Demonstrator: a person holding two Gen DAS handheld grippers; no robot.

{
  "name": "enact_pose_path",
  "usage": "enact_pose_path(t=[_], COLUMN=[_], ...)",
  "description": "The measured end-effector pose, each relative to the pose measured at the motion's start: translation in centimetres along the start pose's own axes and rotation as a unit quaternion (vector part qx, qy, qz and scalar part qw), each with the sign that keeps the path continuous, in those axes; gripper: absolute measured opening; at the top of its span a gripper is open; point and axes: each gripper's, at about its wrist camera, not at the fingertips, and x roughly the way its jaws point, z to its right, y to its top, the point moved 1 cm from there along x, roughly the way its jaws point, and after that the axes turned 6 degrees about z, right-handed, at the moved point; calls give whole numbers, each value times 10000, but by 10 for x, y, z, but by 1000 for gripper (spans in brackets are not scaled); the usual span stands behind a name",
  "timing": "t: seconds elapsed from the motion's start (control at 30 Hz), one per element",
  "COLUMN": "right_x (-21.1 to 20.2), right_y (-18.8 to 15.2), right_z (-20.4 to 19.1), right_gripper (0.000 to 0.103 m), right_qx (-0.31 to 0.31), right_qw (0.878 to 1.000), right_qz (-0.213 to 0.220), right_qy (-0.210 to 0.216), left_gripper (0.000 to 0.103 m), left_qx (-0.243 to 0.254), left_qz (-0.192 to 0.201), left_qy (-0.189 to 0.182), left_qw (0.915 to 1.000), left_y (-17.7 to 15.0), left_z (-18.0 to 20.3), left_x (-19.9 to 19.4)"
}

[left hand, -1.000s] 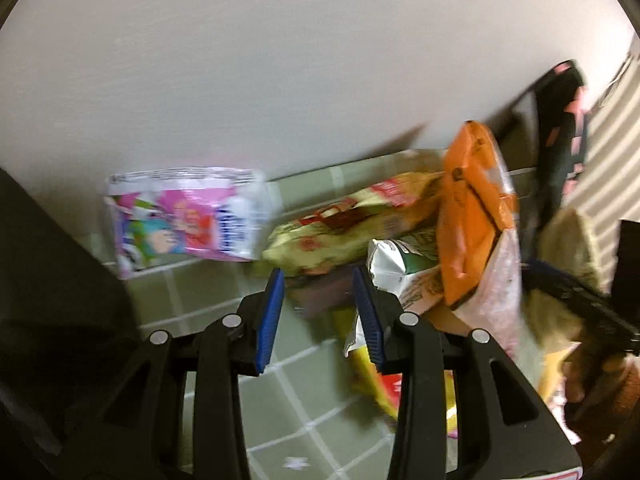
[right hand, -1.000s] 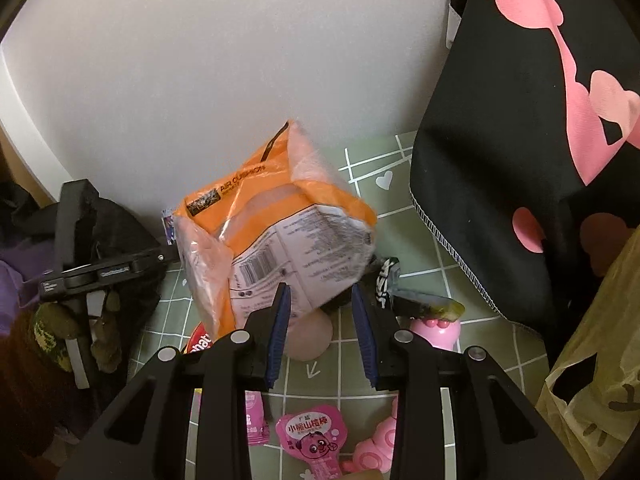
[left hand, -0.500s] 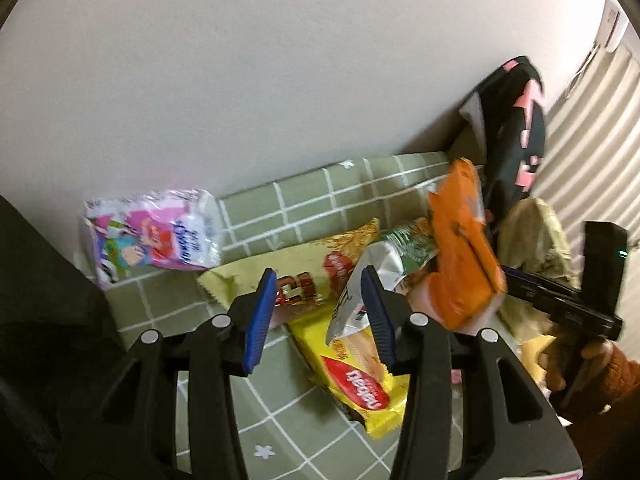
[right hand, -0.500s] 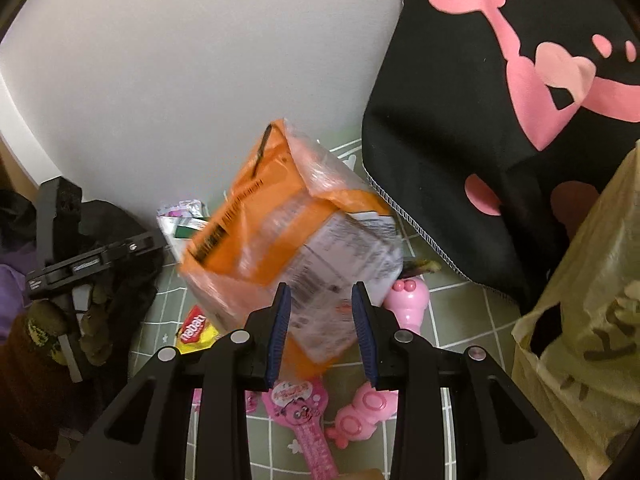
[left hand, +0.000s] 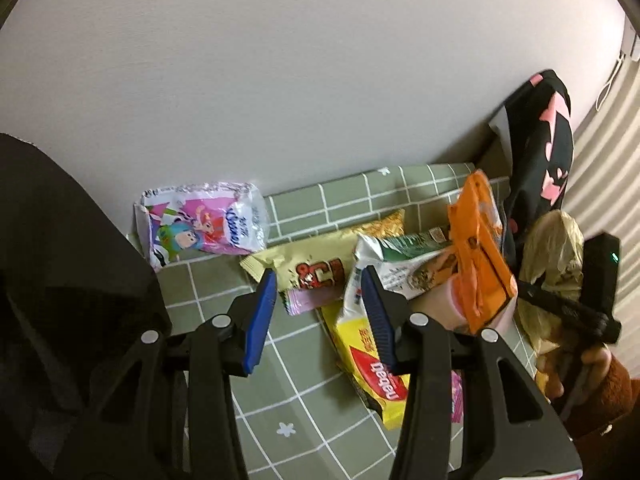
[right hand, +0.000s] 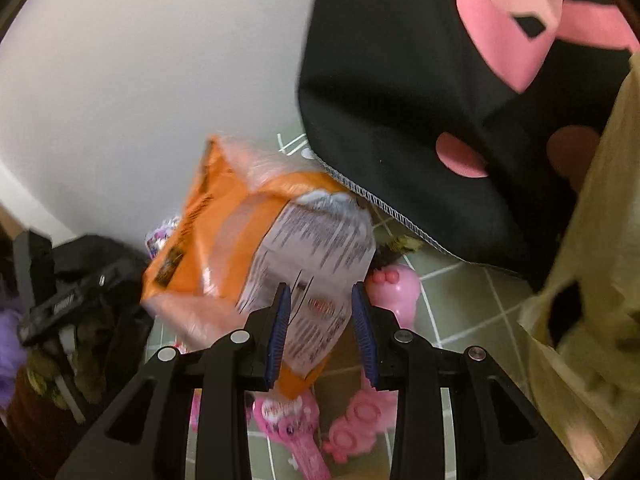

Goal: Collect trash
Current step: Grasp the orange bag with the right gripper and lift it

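Observation:
My right gripper (right hand: pixel 318 294) is shut on an orange and clear snack bag (right hand: pixel 256 248), which it holds tilted above the green tiled mat (right hand: pixel 460 304). In the left wrist view the same orange bag (left hand: pixel 480 264) hangs at the right, with a person's hand (left hand: pixel 592 364) behind it. My left gripper (left hand: pixel 318 274) is open above a heap of wrappers, and its pads press on nothing. The heap holds a pale yellow wrapper (left hand: pixel 320 264), a white and green one (left hand: pixel 404 264) and a yellow and red one (left hand: pixel 372 364). A pink cartoon pouch (left hand: pixel 204 228) lies by the wall.
A black cloth with pink hearts (right hand: pixel 440 80) hangs at the right. Beside it is a yellowish plastic bag (right hand: pixel 592 240). Pink toys (right hand: pixel 396 292) and a pink packet (right hand: pixel 288 416) lie on the mat under the orange bag. A dark bag (left hand: pixel 60 280) fills the left.
My left gripper has drawn back and up from the wrappers with its jaws a little wider. My right gripper has carried the orange bag right, toward the yellowish bag, and the bag has tilted.

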Motion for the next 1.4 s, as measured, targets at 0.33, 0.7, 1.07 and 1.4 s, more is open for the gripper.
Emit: enact_pose_path(t=[0.33, 0.7, 1.07, 1.4], right_x=[3, 4, 36, 9], right_y=[5, -10, 9, 29], right_z=[-4, 20, -20, -57], right_gripper=[30, 31, 31, 4], right_qx=[120, 378, -291, -1330], right_qw=[9998, 9978, 9943, 9909], right_qz=[-2, 102, -272, -175], right_qy=[173, 539, 985, 146], left_gripper=[42, 42, 42, 42], left_qx=[225, 263, 326, 788], left_qz=[-41, -20, -190, -107], left_qy=[-50, -171, -4, -122], left_qw=[9997, 9995, 9993, 9968], left_y=[-5, 0, -5, 6], left_z=[19, 38, 37, 47], left_x=[-12, -11, -7, 12])
